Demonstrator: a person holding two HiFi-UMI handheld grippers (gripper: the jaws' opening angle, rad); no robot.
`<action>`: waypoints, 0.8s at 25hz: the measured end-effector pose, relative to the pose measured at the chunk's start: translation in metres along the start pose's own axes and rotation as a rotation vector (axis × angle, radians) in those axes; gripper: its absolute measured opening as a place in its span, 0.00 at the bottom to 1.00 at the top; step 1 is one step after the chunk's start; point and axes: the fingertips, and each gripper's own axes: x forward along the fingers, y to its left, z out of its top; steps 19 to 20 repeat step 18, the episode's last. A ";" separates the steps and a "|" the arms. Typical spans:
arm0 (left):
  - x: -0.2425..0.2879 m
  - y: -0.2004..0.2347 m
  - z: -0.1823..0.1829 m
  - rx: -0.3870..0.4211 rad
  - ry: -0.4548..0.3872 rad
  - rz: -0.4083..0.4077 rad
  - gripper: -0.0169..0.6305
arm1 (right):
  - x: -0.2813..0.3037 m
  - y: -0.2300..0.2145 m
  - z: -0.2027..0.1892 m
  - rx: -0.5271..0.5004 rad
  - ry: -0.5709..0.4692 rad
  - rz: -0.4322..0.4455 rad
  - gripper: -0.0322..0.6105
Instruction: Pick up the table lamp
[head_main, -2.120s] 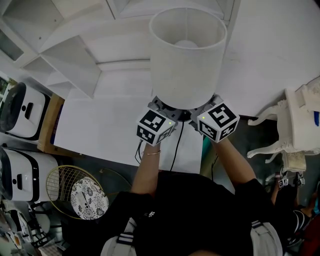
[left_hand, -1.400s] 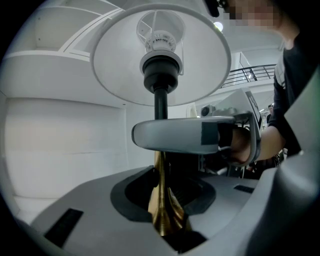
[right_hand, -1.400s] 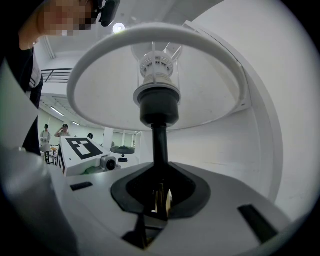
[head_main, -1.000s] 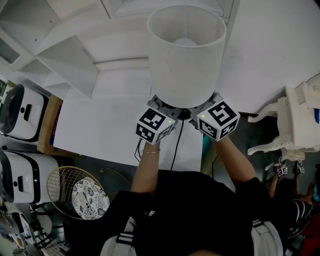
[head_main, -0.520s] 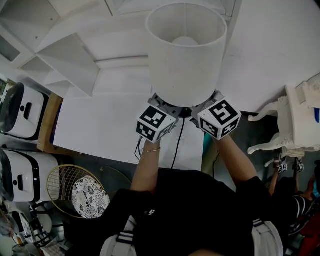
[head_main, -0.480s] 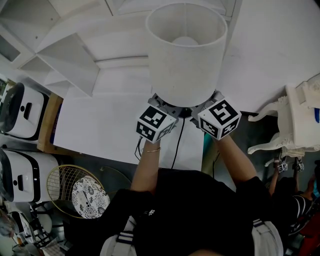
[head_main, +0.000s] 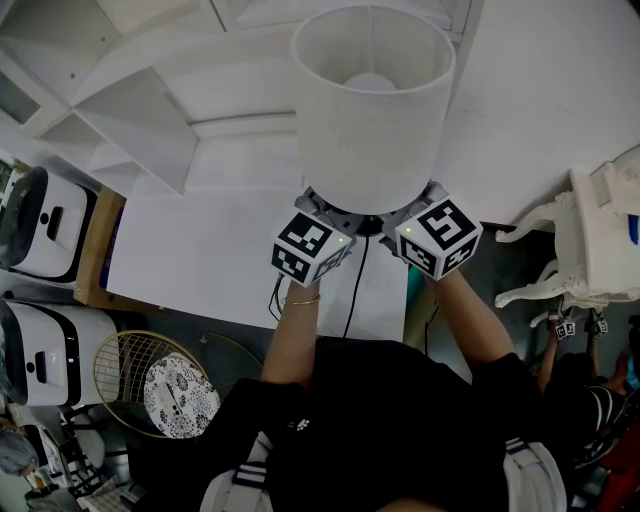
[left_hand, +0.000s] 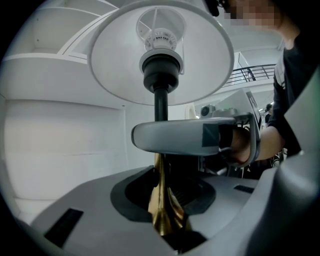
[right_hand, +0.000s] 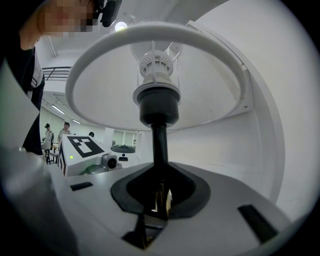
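Both tools are clamped on the same thing. The left gripper (left_hand: 162, 200) has its jaws closed round the brass lower part of the stem of the table lamp with the white drum shade (head_main: 370, 110). The right gripper (right_hand: 159, 200) bites the black part of that stem from the other side. From the head view the two marker cubes sit side by side just under the shade's near rim, and the lamp stands upright between them over the near part of the white table (head_main: 200, 250). Its foot is hidden beneath the shade, so I cannot tell whether it is clear of the top. A thin black cord (head_main: 352, 290) hangs down from under the shade, across the table's edge.

Against the picture from two seconds back, the shade sits a touch higher in the head view and its top rim almost reaches the frame's edge. The cubes have crept up with it only slightly. Since half a second ago nothing shows any shift, and both grips look the same.
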 end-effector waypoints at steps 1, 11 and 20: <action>0.000 0.000 0.000 0.001 0.000 0.000 0.19 | 0.000 0.000 0.000 0.001 0.000 0.000 0.15; 0.000 -0.001 -0.001 0.000 0.003 0.002 0.19 | -0.001 0.000 -0.001 0.005 0.003 0.003 0.15; -0.001 0.001 -0.001 0.001 0.002 0.004 0.19 | 0.001 0.001 -0.001 0.002 0.002 0.003 0.15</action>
